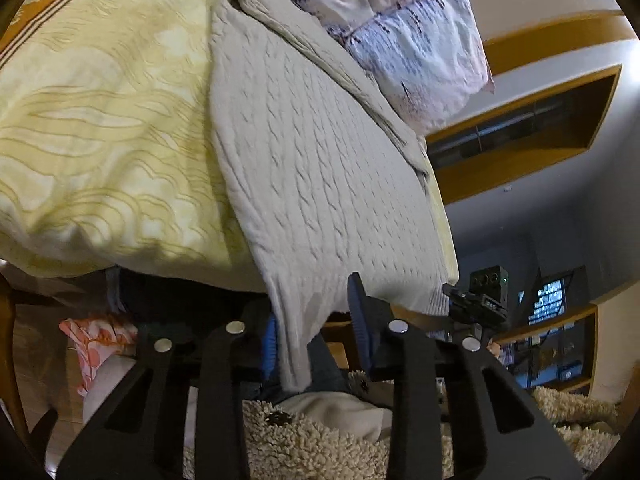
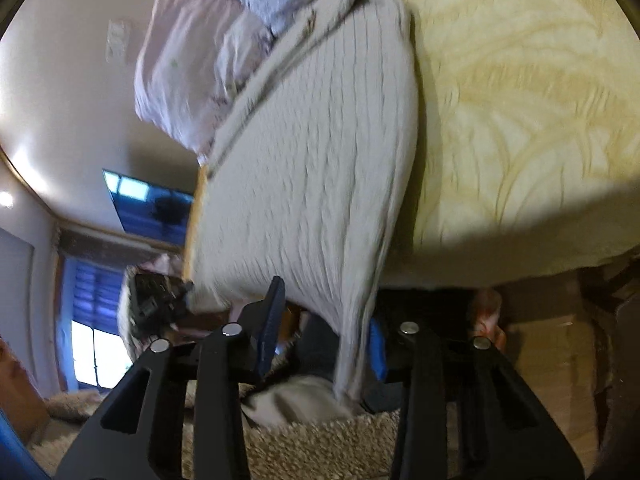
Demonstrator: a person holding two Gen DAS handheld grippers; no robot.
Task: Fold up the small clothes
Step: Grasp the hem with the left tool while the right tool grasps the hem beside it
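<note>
A cream cable-knit sweater (image 1: 316,184) lies across the yellow bedspread (image 1: 104,128), its hem hanging over the bed edge. My left gripper (image 1: 316,332) stands open at that edge, a hanging corner of the hem between its blue pads (image 1: 360,312), which do not press on it. In the right wrist view the same sweater (image 2: 312,184) hangs down between the blue pads (image 2: 272,320) of my right gripper (image 2: 324,332), which is open too, the cloth resting against its right finger.
A pale floral quilt (image 1: 412,36) is piled beside the sweater at the bed's far side. A shaggy beige garment (image 1: 312,440) fills the space below both grippers. The other gripper (image 1: 480,296) shows at the right, by wooden shelves.
</note>
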